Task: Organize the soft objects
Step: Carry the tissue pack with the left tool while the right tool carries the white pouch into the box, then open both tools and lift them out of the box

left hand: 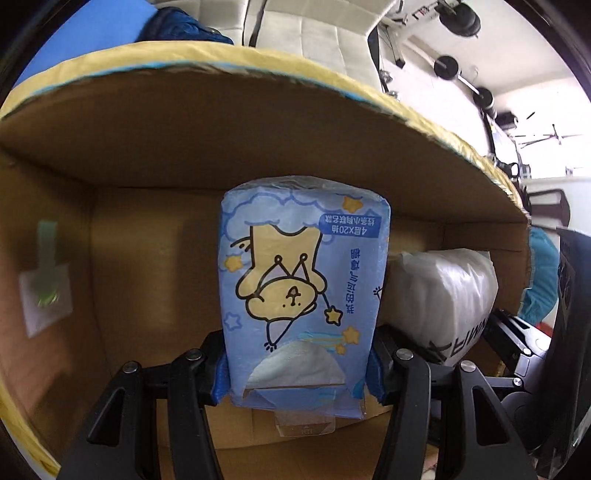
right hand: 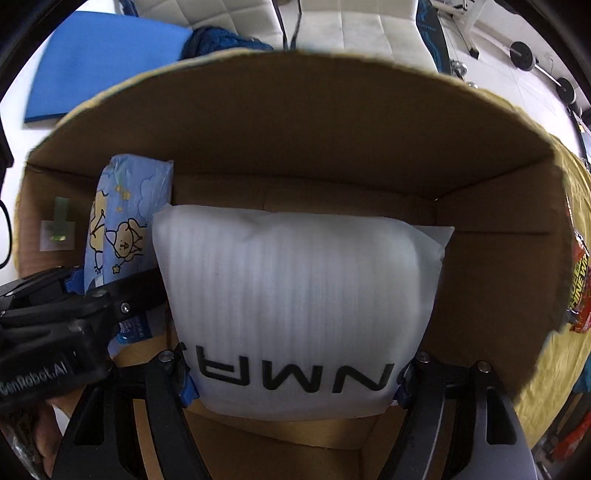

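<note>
My left gripper [left hand: 299, 373] is shut on a blue tissue pack [left hand: 303, 280] printed with a yellow cartoon dog, holding it inside an open cardboard box [left hand: 258, 122]. My right gripper [right hand: 291, 384] is shut on a white foam-wrapped packet [right hand: 299, 295] with black letters, held inside the same box [right hand: 332, 122]. The white packet shows to the right of the tissue pack in the left wrist view [left hand: 443, 291]. The tissue pack [right hand: 125, 221] and the left gripper's body show at the left in the right wrist view.
The box has yellow outer sides and a taped label on its left inner wall [left hand: 44, 291]. Behind it lie a blue mat [right hand: 99, 62], dark blue fabric [right hand: 221, 40] and a white cushioned seat [right hand: 351, 26]. Barbell weights [right hand: 524, 55] lie on the floor at right. A colourful snack packet [right hand: 580, 288] sits outside the box's right wall.
</note>
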The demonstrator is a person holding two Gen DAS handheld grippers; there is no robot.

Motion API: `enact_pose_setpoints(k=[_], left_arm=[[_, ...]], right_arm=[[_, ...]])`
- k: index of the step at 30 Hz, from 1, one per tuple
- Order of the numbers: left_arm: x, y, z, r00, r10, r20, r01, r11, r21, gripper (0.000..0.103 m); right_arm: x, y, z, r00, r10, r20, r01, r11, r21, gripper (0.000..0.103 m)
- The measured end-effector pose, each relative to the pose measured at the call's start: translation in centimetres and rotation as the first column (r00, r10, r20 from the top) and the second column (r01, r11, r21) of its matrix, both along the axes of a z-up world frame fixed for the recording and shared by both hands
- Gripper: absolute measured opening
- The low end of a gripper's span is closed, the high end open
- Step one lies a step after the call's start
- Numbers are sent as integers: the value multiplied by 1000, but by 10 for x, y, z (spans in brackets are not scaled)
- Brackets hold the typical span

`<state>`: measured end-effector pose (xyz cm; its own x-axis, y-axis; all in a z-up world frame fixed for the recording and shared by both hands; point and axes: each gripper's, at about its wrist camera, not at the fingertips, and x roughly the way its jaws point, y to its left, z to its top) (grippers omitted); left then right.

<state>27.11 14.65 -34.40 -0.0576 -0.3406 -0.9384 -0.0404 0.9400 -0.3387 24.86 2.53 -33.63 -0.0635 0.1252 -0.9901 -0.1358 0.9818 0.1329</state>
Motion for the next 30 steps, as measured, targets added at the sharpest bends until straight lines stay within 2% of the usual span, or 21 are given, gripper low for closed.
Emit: enact_pose_setpoints(k=[5,8,13,15,17,18,22,30], left_arm=[[0,-9,-3,999,-41,-8,41,999,26,56],[-2,-10,2,999,-49,-1,49,998,43,62],[-9,-10,22,998,-58,37,54,994,91,78],[-14,-8,29,998,-51,47,46,994,101,84],[-23,-5,37,997,-50,63,42,992,116,88],[-29,-2,35,996,-51,72,41,991,125,93],[-50,0,54,990,-41,138,16,983,180,102],[-101,8,82,967,-3,253,-56,973,225,103]], right_arm=[[-2,5,-1,1000,1,18,-1,1000,-27,89],[-7,10,2,1000,9,25,-8,999,-39,91],[-19,12,15,999,4,38,-2,999,-46,95],[-27,13,22,999,4,45,-2,999,-43,103],[-36,13,30,998,5,63,-1,998,-65,103],[-40,13,34,997,-2,71,7,997,-71,103],[-60,3,46,996,-45,72,49,998,-44,103],[-83,-14,81,988,-95,123,102,994,-48,103]])
